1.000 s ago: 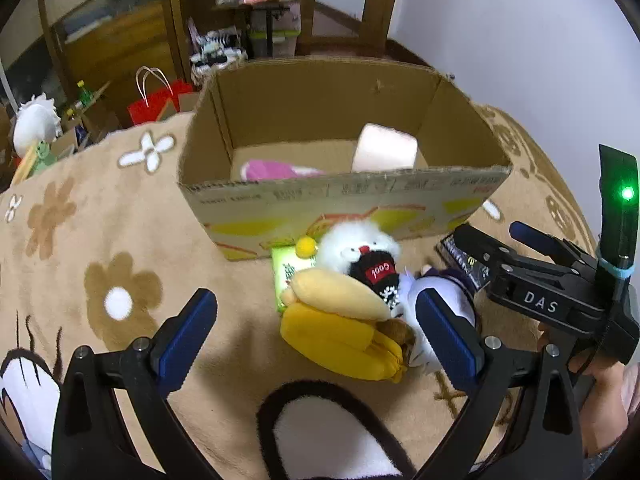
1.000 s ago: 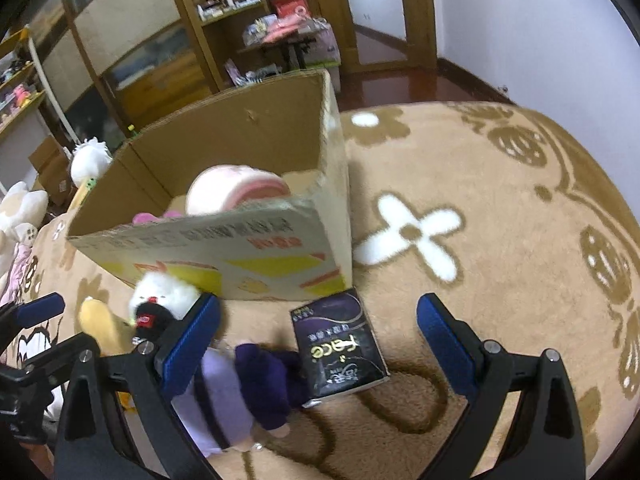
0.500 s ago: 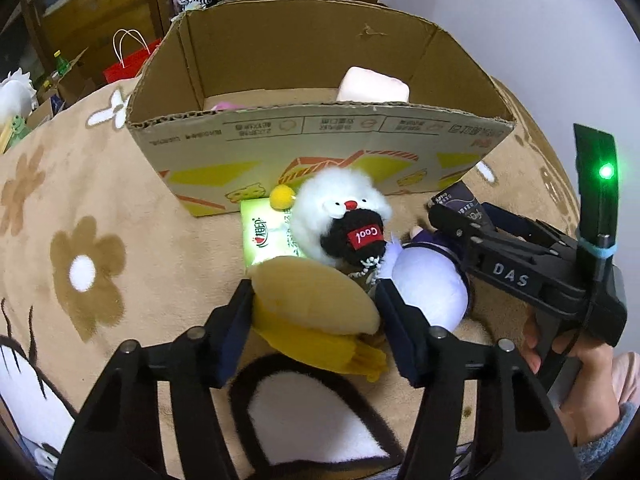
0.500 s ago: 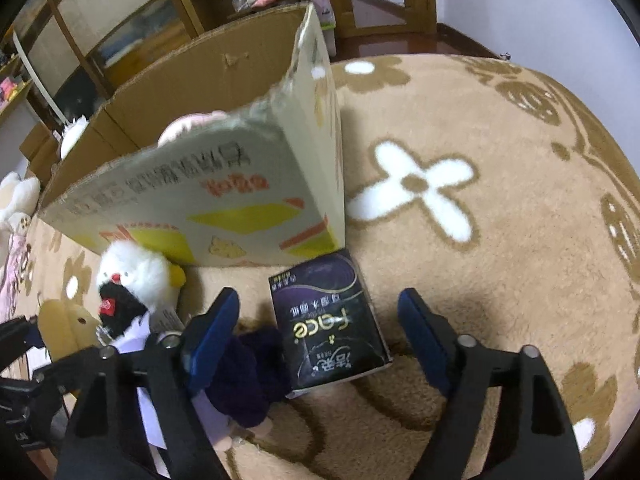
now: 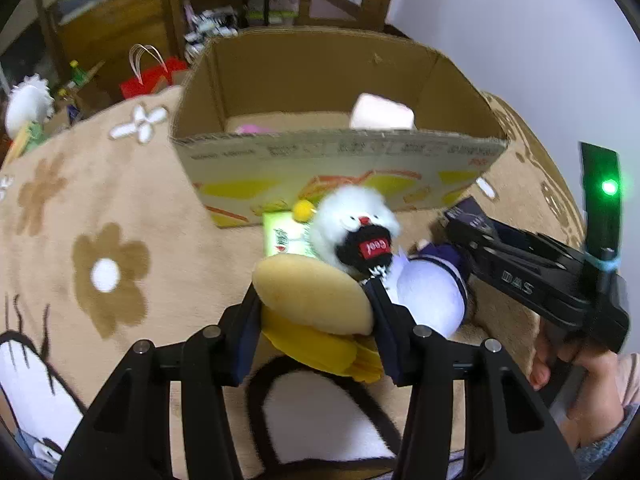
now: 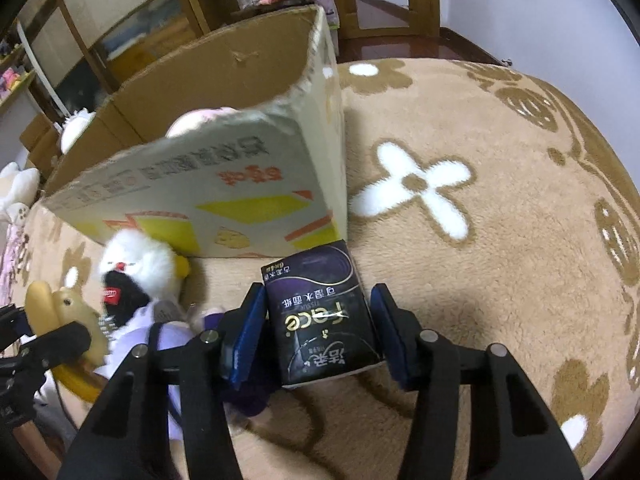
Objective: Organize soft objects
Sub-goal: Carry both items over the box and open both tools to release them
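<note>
My left gripper is shut on a yellow duck plush lying on the tan blanket. Behind it lie a white fluffy plush with a black "Cool" mask, a white and purple plush and a green tissue pack. My right gripper is shut on a black tissue pack beside the box's corner; it also shows in the left wrist view. The open cardboard box holds a pale pink soft block and something pink.
The flower-patterned blanket spreads to the right of the box. Shelves, a red bag and white plush toys stand beyond the blanket's far left edge. A white wall is at the right.
Both grippers went from wide open to shut: the left closed on the yellow duck plush, the right closed on the black tissue pack. Both moved forward and down towards their objects.
</note>
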The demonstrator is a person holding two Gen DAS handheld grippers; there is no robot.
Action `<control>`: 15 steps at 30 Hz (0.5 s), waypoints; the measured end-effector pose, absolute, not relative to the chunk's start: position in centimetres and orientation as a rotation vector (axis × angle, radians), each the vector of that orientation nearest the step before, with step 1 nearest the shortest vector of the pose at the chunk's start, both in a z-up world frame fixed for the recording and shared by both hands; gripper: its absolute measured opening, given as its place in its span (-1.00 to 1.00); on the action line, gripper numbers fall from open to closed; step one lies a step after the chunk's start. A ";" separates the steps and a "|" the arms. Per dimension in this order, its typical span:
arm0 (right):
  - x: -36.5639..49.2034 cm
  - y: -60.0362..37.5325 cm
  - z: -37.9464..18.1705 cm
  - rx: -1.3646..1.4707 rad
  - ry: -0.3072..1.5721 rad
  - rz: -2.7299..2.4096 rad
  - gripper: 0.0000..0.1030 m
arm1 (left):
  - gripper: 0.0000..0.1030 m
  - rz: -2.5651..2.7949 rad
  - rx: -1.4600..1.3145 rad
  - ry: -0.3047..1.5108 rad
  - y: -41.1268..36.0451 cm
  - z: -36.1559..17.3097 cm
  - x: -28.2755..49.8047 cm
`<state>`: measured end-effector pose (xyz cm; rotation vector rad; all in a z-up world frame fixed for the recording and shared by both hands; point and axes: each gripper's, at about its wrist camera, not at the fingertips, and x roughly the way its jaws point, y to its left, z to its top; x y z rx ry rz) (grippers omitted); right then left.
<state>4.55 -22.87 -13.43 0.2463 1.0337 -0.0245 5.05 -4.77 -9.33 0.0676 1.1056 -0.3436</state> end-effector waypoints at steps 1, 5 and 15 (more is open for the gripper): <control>4.1 -22.8 -13.0 0.251 1.020 -0.018 0.09 | -0.06 -0.339 0.075 1.092 -4.7 -9.0 4.9; 2.6 -22.3 -10.8 0.248 0.954 0.008 0.09 | -0.06 -0.329 0.092 1.020 -4.3 -7.5 4.0; -0.2 -21.5 -5.4 0.243 0.751 0.043 0.09 | -0.06 -0.287 0.062 0.717 -2.4 -1.8 2.1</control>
